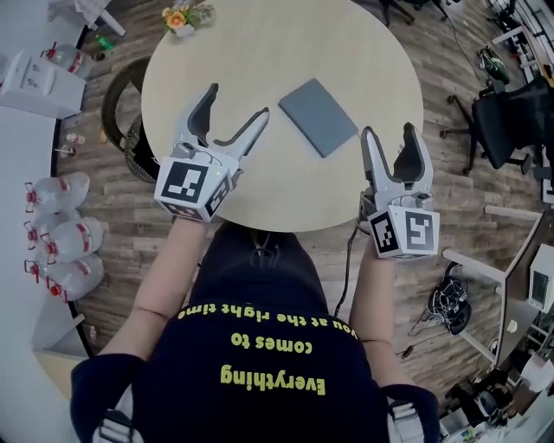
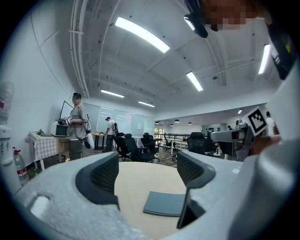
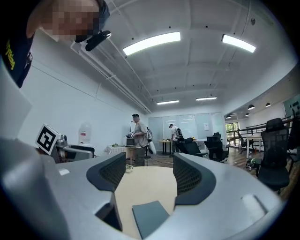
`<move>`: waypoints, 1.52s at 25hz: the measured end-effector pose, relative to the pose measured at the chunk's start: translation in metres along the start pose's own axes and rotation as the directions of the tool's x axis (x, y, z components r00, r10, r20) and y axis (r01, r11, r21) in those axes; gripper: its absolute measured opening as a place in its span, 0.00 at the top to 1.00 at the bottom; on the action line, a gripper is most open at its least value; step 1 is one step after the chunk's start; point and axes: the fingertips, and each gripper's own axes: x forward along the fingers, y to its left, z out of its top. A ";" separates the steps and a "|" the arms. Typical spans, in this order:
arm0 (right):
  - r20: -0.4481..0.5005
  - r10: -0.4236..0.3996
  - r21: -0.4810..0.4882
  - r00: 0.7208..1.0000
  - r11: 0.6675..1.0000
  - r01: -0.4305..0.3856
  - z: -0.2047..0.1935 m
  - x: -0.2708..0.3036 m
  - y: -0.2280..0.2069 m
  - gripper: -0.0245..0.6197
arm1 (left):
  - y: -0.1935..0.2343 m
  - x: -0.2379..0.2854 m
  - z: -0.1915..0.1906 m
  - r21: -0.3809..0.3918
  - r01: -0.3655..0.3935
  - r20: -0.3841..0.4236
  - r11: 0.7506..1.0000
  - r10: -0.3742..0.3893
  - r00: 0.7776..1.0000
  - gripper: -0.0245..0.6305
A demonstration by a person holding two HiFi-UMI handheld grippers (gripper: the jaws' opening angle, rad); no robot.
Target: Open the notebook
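Observation:
A closed grey notebook lies flat on the round pale table, a little right of its middle. My left gripper hovers open over the table's near left, jaws pointing away, the notebook to its right. The right gripper is held open at the near right edge, just right of the notebook's near corner. Nothing is between either pair of jaws. In the left gripper view the notebook lies low between the jaws of the left gripper. The right gripper view shows the notebook below the right gripper.
A small flower pot stands at the table's far left edge. A dark stool stands left of the table, office chairs to the right. Water bottles lie on the floor at left. People stand far off by desks.

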 end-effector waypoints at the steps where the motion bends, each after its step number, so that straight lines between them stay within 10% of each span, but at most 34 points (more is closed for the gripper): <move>1: -0.004 0.004 0.003 1.000 1.000 -0.004 -0.002 0.004 -0.001 0.47 | 0.000 0.003 0.000 0.000 -0.002 -0.002 1.000 0.002 1.000 0.37; 24: -0.201 -0.041 0.061 0.979 0.997 0.054 -0.085 0.071 -0.007 0.54 | 0.047 0.079 -0.052 -0.048 0.111 -0.089 0.993 -0.115 0.989 0.37; 38: -0.461 0.026 0.000 0.887 1.000 -0.029 -0.193 0.087 0.009 0.62 | 0.049 0.081 -0.092 -0.079 0.141 -0.141 0.987 -0.151 0.978 0.39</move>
